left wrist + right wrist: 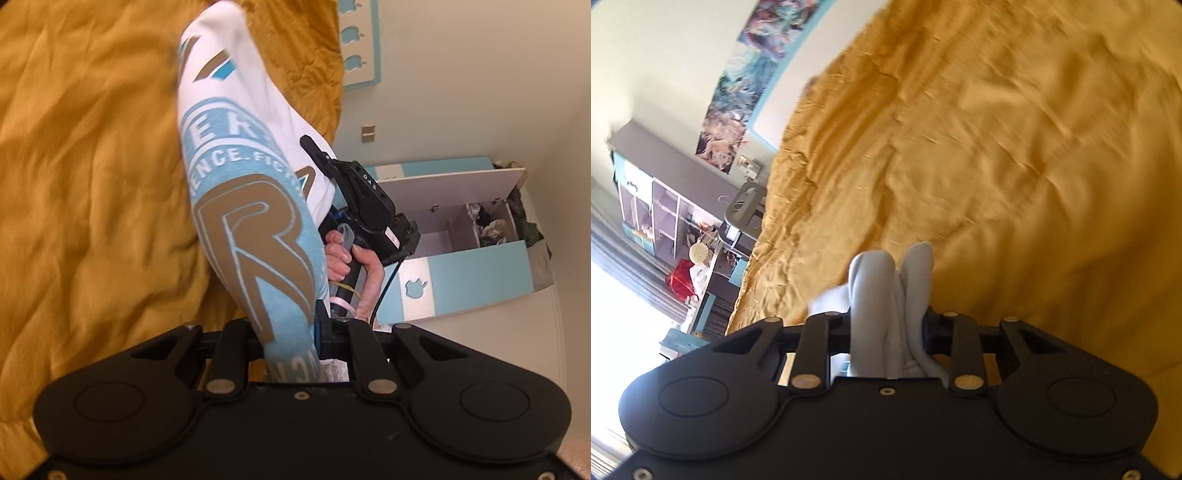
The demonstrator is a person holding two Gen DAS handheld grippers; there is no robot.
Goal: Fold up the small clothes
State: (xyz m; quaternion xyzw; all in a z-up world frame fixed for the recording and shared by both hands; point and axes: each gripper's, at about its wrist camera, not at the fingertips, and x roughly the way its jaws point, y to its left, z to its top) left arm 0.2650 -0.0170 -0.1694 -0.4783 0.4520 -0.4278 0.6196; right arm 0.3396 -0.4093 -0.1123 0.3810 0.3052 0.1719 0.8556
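A small white T-shirt (236, 155) with a light blue and gold print hangs stretched above the mustard bedspread (92, 166). My left gripper (295, 339) is shut on one edge of it; the cloth hides the fingertips. Further along the shirt, a hand (351, 266) holds my right gripper (317, 151), which grips the shirt's far side. In the right wrist view, my right gripper (890, 325) is shut on a bunched pale fold of the T-shirt (886, 284), which sticks out past the jaws over the bedspread (1015, 147).
A blue and white chest (469, 236) with its lid up stands by the wall to the right of the bed. In the right wrist view, shelves (653, 199) and a desk with clutter (713, 236) lie beyond the bed's left edge, beside a bright window.
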